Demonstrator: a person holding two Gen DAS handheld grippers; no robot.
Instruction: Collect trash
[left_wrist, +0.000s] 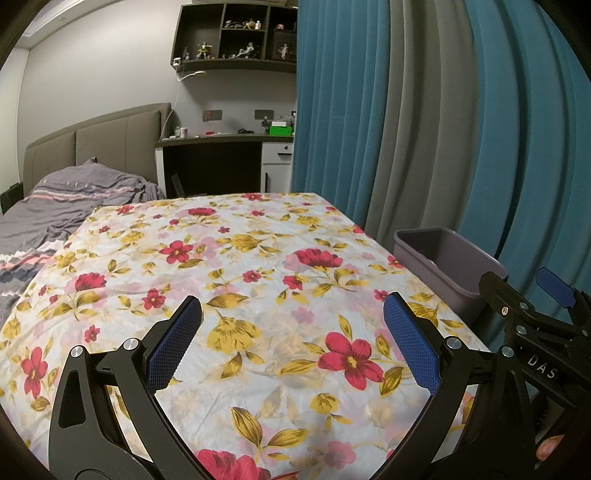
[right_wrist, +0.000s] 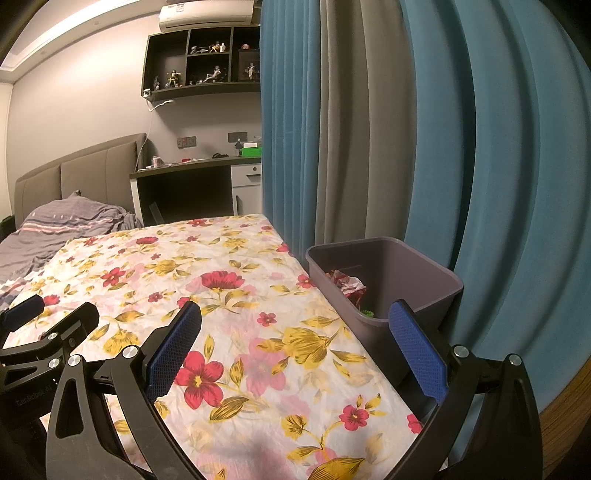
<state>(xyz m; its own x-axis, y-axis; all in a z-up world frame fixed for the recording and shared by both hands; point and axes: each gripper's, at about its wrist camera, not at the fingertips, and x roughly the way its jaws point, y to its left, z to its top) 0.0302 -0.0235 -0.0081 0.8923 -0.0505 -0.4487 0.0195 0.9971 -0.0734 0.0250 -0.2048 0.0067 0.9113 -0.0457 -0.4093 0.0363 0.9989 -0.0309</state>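
Note:
A grey plastic bin (right_wrist: 417, 273) stands at the right edge of the table with the floral cloth (right_wrist: 236, 295); it also shows in the left wrist view (left_wrist: 454, 258). Inside it lie crumpled red-and-white wrappers (right_wrist: 347, 284) and a green scrap (right_wrist: 367, 313). My left gripper (left_wrist: 291, 339) is open and empty above the cloth (left_wrist: 258, 266). My right gripper (right_wrist: 295, 343) is open and empty over the table's right edge, just in front of the bin. No loose trash shows on the cloth.
Blue and grey curtains (right_wrist: 406, 147) hang close behind the bin. A bed with grey bedding (left_wrist: 55, 214) lies left of the table. A desk (left_wrist: 221, 147) and wall shelf with figurines (left_wrist: 236, 37) stand at the back.

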